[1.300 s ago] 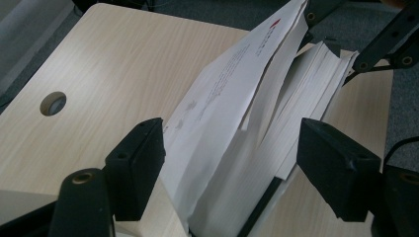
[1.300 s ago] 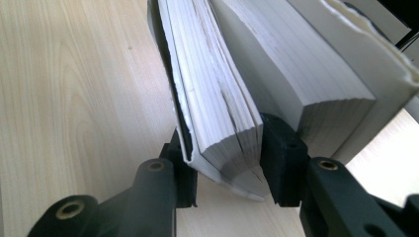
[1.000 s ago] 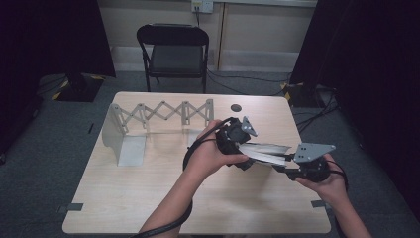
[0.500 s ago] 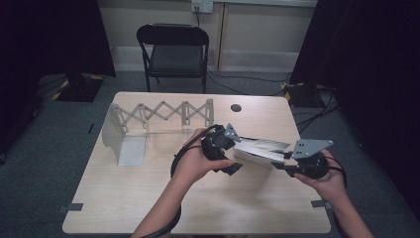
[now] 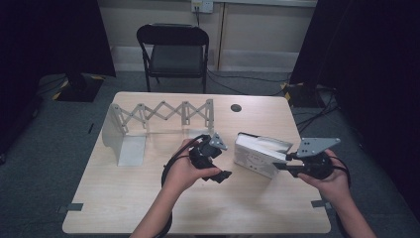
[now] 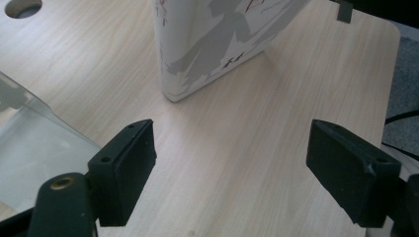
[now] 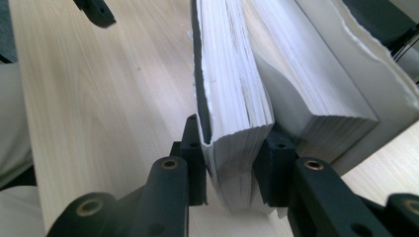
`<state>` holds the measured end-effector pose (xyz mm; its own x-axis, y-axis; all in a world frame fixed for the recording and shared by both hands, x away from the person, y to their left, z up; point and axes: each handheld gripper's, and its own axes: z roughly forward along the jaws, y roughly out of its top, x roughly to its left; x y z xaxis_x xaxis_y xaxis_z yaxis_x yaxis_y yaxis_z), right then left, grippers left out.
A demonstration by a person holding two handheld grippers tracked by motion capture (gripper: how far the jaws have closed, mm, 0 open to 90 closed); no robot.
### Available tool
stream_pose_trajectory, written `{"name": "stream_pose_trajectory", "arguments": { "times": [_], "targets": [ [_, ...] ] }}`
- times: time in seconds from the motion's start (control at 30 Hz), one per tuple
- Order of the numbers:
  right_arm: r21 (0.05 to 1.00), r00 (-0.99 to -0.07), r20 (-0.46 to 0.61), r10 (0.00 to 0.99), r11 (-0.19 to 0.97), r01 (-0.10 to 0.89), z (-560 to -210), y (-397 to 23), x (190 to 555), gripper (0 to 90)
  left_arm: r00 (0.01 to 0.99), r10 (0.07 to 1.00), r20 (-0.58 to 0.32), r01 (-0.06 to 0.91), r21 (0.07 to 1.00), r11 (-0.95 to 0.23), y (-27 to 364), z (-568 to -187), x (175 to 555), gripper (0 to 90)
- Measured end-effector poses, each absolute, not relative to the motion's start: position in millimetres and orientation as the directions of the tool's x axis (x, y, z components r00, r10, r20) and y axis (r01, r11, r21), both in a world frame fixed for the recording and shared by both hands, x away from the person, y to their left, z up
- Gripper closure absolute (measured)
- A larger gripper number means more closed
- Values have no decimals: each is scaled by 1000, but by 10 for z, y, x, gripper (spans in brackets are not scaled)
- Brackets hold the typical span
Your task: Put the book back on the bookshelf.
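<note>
The book [image 5: 261, 153] stands on the counter [image 5: 148, 208] in the high view, to the right of the metal expanding rack [image 5: 148, 124], fore-edge up and leaning a little. The right hand-held gripper [image 5: 282, 167] pinches its near right corner, while the left hand-held gripper [image 5: 224, 174] hangs just to the book's left, jaws wide and on nothing. The rack, the one holder on the counter, has nothing in its bay; the book sits well apart from it, between the rack and the counter's right edge. A round cable hole [image 5: 236, 107] lies behind the book.

In the left gripper view, the book [image 6: 217, 44] rests cover-side toward the camera, just beyond the parted black jaws, which have just been opening with bare wood between them. The rack's shiny end plate [image 6: 34, 163] lies to the book's left. The likely risk here: with no second grip, the book rests on one pinch alone.

In the right gripper view, the jaws clamp a wad of pages and the cover at the book's [image 7: 237, 113] corner, and the paper bows between the pads. The rest of the block has fanned away to the right. If the book is lifted like this, pages may crease or tear, or the loose block may swing open and slip, since only part of the book is clamped.
</note>
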<state>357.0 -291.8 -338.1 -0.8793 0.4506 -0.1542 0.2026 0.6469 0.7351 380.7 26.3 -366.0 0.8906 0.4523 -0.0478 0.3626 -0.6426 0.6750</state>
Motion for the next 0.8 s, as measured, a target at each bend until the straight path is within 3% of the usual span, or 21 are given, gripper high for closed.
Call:
{"name": "stream_pose_trajectory", "arguments": {
  "times": [0.53, 0.8],
  "targets": [
    [741, -884, -98, 457, 627, 242, -3345, -2954, 3499, 703, 887, 455, -84, 392, 656, -644, 421, -3958, 3772, 191],
    [711, -856, -27, 517, 611, 347, -3289, -2947, 3603, 685, 885, 459, -83, 399, 644, -652, 552, -4098, 3717, 192]
  ]
}}
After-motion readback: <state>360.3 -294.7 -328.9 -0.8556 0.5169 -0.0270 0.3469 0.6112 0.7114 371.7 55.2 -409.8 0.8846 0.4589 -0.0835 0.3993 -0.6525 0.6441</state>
